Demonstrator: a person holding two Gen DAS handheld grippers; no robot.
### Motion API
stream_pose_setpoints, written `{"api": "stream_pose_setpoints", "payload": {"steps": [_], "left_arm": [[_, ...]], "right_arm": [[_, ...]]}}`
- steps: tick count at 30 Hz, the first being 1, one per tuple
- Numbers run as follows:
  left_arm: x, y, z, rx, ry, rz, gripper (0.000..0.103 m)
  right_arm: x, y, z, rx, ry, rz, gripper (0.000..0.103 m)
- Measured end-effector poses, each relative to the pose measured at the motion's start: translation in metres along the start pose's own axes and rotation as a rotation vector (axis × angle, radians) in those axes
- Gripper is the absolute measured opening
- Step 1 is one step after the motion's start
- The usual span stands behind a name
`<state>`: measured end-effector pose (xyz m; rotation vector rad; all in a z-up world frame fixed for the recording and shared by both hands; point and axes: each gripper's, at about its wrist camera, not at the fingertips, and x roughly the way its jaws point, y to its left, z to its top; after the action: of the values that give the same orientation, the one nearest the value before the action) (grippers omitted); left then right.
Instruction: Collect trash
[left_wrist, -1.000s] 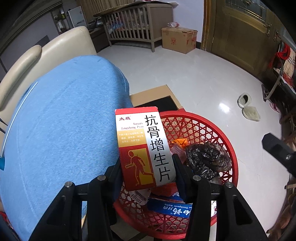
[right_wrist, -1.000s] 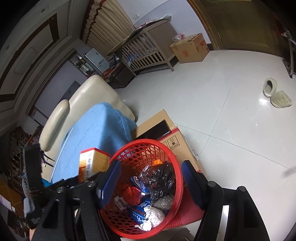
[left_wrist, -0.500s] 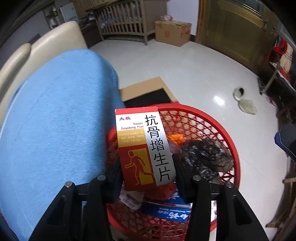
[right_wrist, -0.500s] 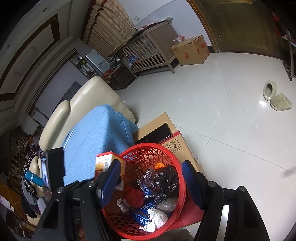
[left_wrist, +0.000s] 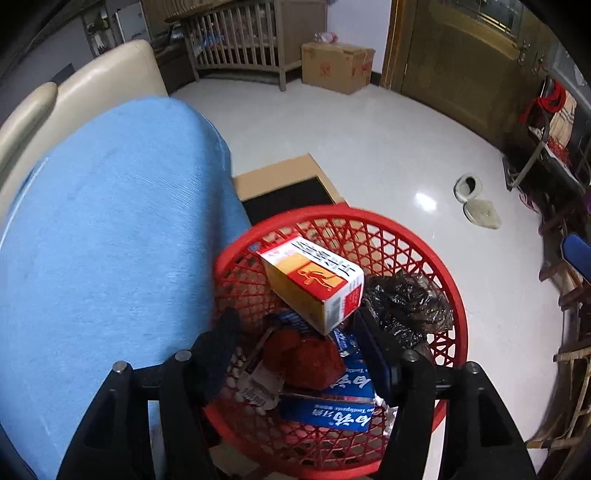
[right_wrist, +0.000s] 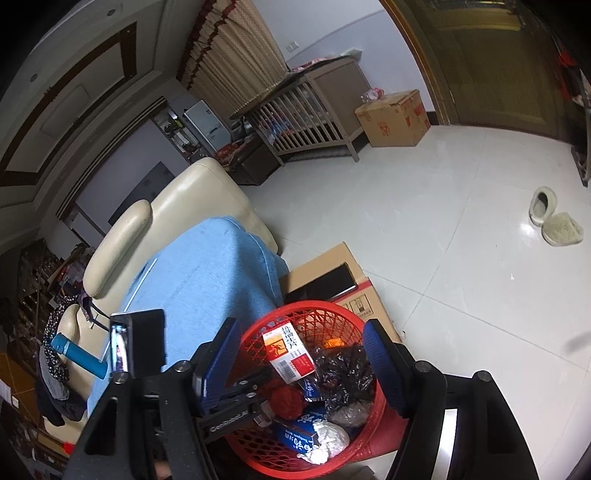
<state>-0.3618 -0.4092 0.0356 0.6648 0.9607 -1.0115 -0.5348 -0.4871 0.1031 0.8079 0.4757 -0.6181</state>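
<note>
White floor tiles spread out behind your work, with a wooden crib and a cardboard box against the far wall and a pair of slippers lying well apart from everything. Your task's thing, the red-and-yellow medicine box, lies tilted inside the red mesh basket, resting on top of the other trash. Your left claw is opening just above the basket; the box sits beyond its fingertips, free of both pads. Beneath the box lie a red crumpled wad and a blue toothpaste carton, with a black plastic bag beside it on the right and white crumpled paper near the front. Your right claw hangs over the same basket with its jaws apart and nothing between the pads. The basket stands on a flat brown carton, just beside the blue-covered cushion of a cream sofa. A blue bottle lies on the sofa.
</note>
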Motion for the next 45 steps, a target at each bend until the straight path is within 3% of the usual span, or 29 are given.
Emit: {"api": "stream_pose_setpoints", "payload": {"steps": [5, 10, 18, 26, 32, 41, 45], "left_arm": [[-0.041, 0.021, -0.008, -0.018, -0.083, 0.029, 0.065], [-0.084, 0.052, -0.023, -0.079, -0.183, 0.088, 0.075], [-0.129, 0.093, -0.060, -0.179, -0.259, 0.140, 0.076], [-0.141, 0.114, -0.087, -0.242, -0.272, 0.139, 0.076], [-0.138, 0.119, -0.095, -0.265, -0.258, 0.114, 0.085], [-0.128, 0.110, -0.095, -0.232, -0.233, 0.117, 0.086], [-0.129, 0.107, -0.096, -0.215, -0.243, 0.152, 0.086]], "right_arm": [[-0.006, 0.008, -0.001, -0.022, -0.011, -0.039, 0.073], [-0.002, 0.018, -0.009, -0.046, 0.024, -0.064, 0.081], [0.017, 0.067, -0.067, -0.217, 0.117, -0.167, 0.081], [0.023, 0.092, -0.097, -0.295, 0.120, -0.218, 0.081], [0.022, 0.098, -0.098, -0.310, 0.118, -0.216, 0.081], [0.026, 0.096, -0.100, -0.318, 0.123, -0.229, 0.081], [0.026, 0.095, -0.100, -0.323, 0.125, -0.233, 0.081]]}}
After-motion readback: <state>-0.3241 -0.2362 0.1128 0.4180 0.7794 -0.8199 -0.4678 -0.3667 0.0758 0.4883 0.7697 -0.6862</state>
